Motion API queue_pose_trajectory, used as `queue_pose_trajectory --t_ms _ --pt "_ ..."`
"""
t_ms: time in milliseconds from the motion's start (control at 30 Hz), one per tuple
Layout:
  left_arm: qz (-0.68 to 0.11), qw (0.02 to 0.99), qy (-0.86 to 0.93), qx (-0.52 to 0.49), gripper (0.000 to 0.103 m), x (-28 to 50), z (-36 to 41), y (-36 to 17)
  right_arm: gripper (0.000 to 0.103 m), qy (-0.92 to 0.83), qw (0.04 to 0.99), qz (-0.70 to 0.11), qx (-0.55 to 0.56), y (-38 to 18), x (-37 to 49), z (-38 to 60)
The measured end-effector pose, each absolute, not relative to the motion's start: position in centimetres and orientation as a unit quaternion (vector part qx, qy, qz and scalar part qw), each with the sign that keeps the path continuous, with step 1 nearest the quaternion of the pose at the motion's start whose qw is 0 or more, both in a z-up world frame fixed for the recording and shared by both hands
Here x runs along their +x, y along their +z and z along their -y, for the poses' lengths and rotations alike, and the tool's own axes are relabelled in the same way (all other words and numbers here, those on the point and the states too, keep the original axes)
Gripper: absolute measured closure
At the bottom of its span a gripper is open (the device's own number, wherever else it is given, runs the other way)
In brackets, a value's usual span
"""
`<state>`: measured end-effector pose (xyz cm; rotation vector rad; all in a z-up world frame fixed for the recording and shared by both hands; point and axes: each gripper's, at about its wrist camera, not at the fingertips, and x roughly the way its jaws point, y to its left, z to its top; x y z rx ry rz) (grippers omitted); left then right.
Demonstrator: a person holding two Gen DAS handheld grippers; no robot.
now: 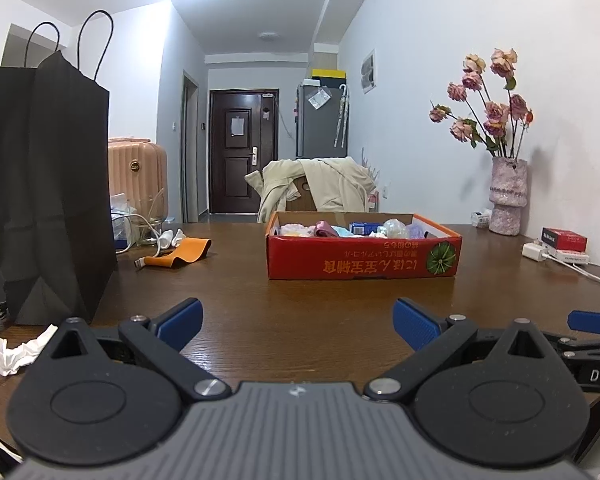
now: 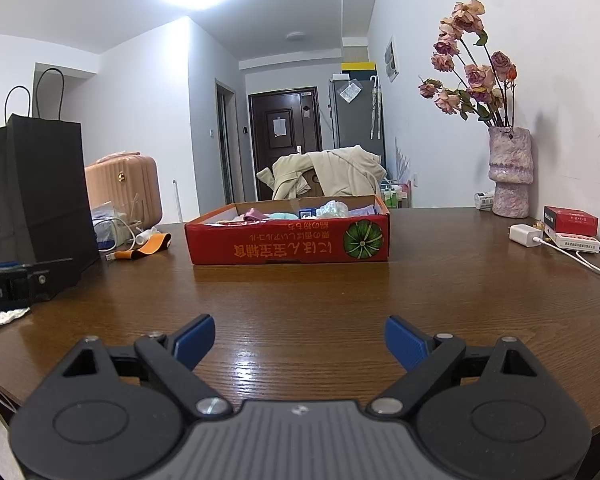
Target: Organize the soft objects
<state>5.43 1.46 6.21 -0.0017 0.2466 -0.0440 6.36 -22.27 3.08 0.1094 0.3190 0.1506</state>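
A red cardboard box [image 1: 362, 258] [image 2: 288, 242] stands on the brown wooden table [image 1: 300, 300] [image 2: 320, 300], far from both grippers. It holds several soft items [image 1: 356, 229] [image 2: 296, 213] in pink, light blue, purple and white. My left gripper [image 1: 298, 322] is open and empty, low over the table's near edge. My right gripper [image 2: 300, 340] is open and empty beside it, also near the front edge. The right gripper's blue fingertip [image 1: 592, 320] shows at the right edge of the left wrist view.
A tall black paper bag [image 1: 48, 200] [image 2: 36, 196] stands at the left. An orange strap [image 1: 184, 254] [image 2: 144, 250], cables and a crumpled white tissue [image 1: 14, 354] lie near it. A pink vase with flowers [image 1: 507, 196] [image 2: 510, 172], a red box [image 2: 570, 220] and a white charger [image 2: 525, 235] are at the right.
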Motion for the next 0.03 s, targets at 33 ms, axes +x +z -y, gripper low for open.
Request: queue_pose_trajectory --t_ms 33 --pt "-0.121 0.992 -0.022 -0.005 0.000 5.36 -1.54 6.23 0.011 0.076 0.983 -0.157 0.055 3.15 6.37 22.22"
